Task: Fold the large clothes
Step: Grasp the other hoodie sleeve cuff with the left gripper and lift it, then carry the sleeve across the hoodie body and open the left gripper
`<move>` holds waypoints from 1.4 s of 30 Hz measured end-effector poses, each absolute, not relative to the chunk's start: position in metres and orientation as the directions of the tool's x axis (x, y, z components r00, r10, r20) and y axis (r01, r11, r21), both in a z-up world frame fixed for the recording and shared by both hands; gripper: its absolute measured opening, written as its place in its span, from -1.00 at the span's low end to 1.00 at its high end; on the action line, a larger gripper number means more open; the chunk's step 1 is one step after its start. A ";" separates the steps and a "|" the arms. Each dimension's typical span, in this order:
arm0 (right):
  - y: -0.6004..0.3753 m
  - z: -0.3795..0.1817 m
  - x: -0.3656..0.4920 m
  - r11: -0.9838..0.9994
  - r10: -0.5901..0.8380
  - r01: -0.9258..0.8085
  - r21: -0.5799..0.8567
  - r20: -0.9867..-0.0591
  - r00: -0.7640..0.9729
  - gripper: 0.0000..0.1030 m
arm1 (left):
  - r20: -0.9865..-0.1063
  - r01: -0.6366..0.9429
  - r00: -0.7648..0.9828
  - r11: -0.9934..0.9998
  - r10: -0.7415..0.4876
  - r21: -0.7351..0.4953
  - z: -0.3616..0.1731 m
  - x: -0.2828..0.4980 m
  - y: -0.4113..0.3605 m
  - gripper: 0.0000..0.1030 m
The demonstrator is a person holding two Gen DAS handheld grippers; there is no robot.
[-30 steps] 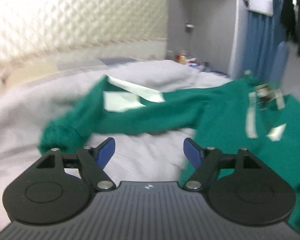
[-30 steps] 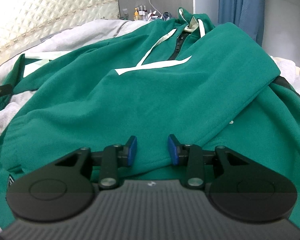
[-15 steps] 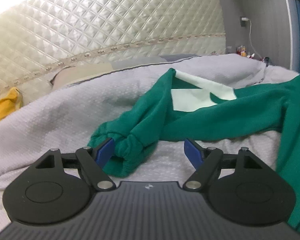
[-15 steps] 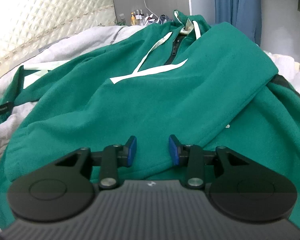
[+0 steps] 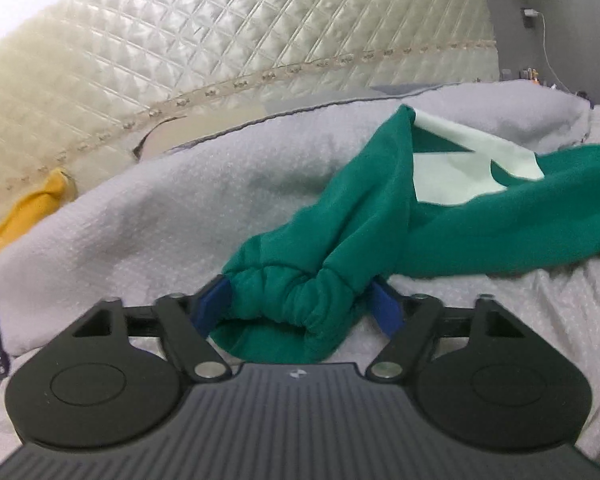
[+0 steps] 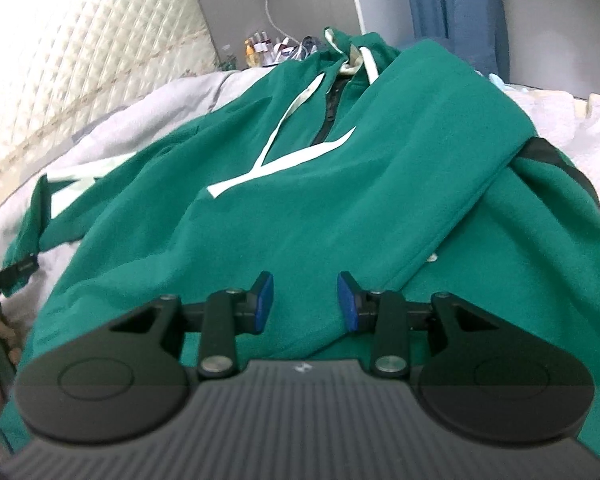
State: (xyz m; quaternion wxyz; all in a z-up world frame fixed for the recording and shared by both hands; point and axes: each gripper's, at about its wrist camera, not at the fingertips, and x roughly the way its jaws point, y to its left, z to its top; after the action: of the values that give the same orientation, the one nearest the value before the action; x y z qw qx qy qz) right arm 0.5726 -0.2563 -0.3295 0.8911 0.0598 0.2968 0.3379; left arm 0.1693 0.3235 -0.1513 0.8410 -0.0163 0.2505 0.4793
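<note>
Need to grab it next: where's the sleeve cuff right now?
In the left wrist view, the sleeve cuff lies bunched on the grey bedspread, between the open blue fingers of the left hand-held gripper.

A green hoodie (image 6: 340, 208) of soft, matt fleece cloth is lying across the bed, its nap looking slightly fuzzy. White flat cotton drawstrings (image 6: 296, 116) are running toward twelve o'clock beside a dark zip. The sleeve cuff (image 5: 296, 296) is showing gathered, ribbed elastic cloth, with pale smooth fabric patches (image 5: 456, 172) at two o'clock. A grey blanket (image 5: 172, 208) with a pebbled, waffle-like weave is covering the bed. At eleven o'clock a quilted headboard (image 5: 228, 48) is gleaming like glossy cream leatherette. The left gripper (image 5: 300, 304) and right gripper (image 6: 306, 300) are showing matt black plastic bodies with ridged housings, shiny metal pivot pins, and blue rubbery pads (image 6: 265, 296) on the jaws.
</note>
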 end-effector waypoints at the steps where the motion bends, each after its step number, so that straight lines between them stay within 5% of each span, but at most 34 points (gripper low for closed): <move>1: -0.257 -0.329 0.574 0.765 0.638 -0.562 0.315 -0.487 0.596 -0.26 | -0.439 -0.807 0.441 0.560 0.783 0.188 -0.149 0.167 0.327 0.16; 5: -0.261 -0.327 0.578 0.766 0.640 -0.550 0.333 -0.478 0.602 -0.26 | -0.509 -0.776 0.524 0.629 0.683 0.045 -0.135 0.156 0.343 -0.14; 10: -0.270 -0.321 0.582 0.773 0.633 -0.529 0.349 -0.460 0.622 -0.25 | -0.557 -0.730 0.572 0.684 0.602 -0.011 -0.087 0.153 0.349 -0.26; 15: -0.285 -0.308 0.579 0.770 0.638 -0.525 0.363 -0.430 0.639 -0.25 | -0.503 -0.688 0.654 0.720 0.565 -0.087 0.004 0.149 0.335 -0.31; 21: -0.306 -0.297 0.563 0.770 0.638 -0.529 0.357 -0.405 0.655 -0.24 | -0.392 -0.578 0.752 0.816 0.530 -0.006 0.114 0.166 0.269 -0.33; 28: -0.344 -0.294 0.556 0.743 0.662 -0.512 0.431 -0.364 0.655 -0.23 | -0.346 -0.390 0.872 0.918 0.346 -0.064 0.195 0.185 0.151 -0.34; 34: -0.389 -0.295 0.551 0.728 0.658 -0.476 0.493 -0.310 0.686 -0.21 | -0.384 -0.224 0.909 0.968 0.165 -0.113 0.195 0.206 0.040 -0.33; 42: -0.434 -0.313 0.562 0.726 0.629 -0.392 0.565 -0.314 0.711 -0.21 | -0.505 -0.125 0.860 0.989 0.069 -0.077 0.120 0.233 -0.057 -0.21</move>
State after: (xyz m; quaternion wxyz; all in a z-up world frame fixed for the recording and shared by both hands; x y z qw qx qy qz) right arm 0.5619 -0.4342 -0.3127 0.8944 0.2360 0.2508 0.2855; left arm 0.2326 -0.0572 0.1199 0.9629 -0.0536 0.2596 0.0503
